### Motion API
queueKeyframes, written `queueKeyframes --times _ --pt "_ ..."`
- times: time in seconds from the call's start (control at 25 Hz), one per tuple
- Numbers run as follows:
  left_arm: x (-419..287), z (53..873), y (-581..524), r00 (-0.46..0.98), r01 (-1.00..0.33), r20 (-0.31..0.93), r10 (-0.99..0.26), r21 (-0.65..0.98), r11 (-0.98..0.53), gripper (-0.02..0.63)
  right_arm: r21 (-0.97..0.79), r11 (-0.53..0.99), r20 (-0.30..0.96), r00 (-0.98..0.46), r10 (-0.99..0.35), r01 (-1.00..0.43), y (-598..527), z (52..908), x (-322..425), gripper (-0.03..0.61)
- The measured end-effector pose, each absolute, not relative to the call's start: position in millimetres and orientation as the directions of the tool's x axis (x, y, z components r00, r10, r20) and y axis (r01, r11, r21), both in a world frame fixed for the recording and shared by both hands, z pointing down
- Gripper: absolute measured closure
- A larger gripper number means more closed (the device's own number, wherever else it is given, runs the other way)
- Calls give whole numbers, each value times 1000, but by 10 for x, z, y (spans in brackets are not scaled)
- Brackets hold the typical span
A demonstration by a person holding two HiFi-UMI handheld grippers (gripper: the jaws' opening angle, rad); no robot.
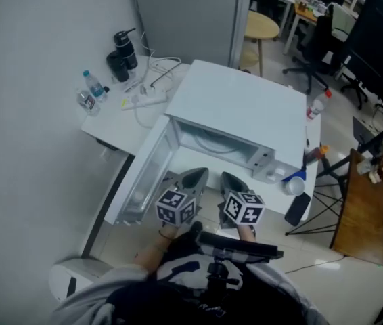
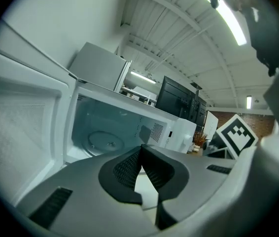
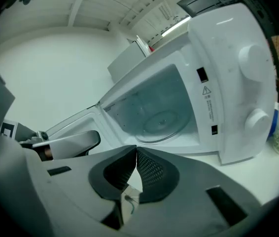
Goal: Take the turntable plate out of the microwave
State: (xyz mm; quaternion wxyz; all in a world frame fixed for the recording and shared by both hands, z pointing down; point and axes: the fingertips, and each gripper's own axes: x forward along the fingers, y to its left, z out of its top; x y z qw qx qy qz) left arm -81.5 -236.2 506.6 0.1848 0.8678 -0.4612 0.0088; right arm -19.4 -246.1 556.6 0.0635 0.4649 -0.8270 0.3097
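Note:
A white microwave (image 1: 242, 107) stands on a white table with its door (image 1: 144, 175) swung open to the left. Inside lies the round glass turntable plate (image 2: 106, 140), also seen as the plate (image 3: 161, 121) in the right gripper view. My left gripper (image 1: 195, 176) and right gripper (image 1: 231, 179) hover side by side just in front of the open cavity, apart from the plate. The left gripper (image 2: 140, 148) is shut with nothing between its pads. Shut and empty too is the right gripper (image 3: 135, 148).
Bottles (image 1: 94, 90), a dark flask (image 1: 125, 49) and a power strip with cables (image 1: 144, 99) sit at the table's left back. A cup (image 1: 294, 185) and a dark object (image 1: 297, 208) lie right of the microwave. A stool (image 1: 260, 27), office chairs and a wooden desk (image 1: 364, 215) stand beyond.

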Motion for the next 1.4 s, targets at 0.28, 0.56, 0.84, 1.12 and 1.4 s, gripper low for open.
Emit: queueKeyframes --times 0.28,0.56,0.84,1.12,1.4 --pt "-865 5204 -2728 626 -767 214 -750 339 -544 609 -475 214 482 -456 -748 -854 -3032 5824 -229 476" --pt "-912 5318 -2844 654 -744 235 -719 371 -555 609 -500 -49 552 -275 -787 -864 -3453 6029 -30 445" --pt "-944 5362 -2923 661 -735 236 -712 393 -552 609 -545 -197 599 -214 -771 -815 -3650 6163 121 445" --pt "-976 5443 -2950 661 -730 243 -710 430 -531 609 -536 -301 624 -129 -771 -789 -3803 6196 239 459" --pt "-949 5726 -2971 695 -681 270 -667 544 -489 609 -683 -297 560 -217 -799 -667 -3684 6170 202 512"
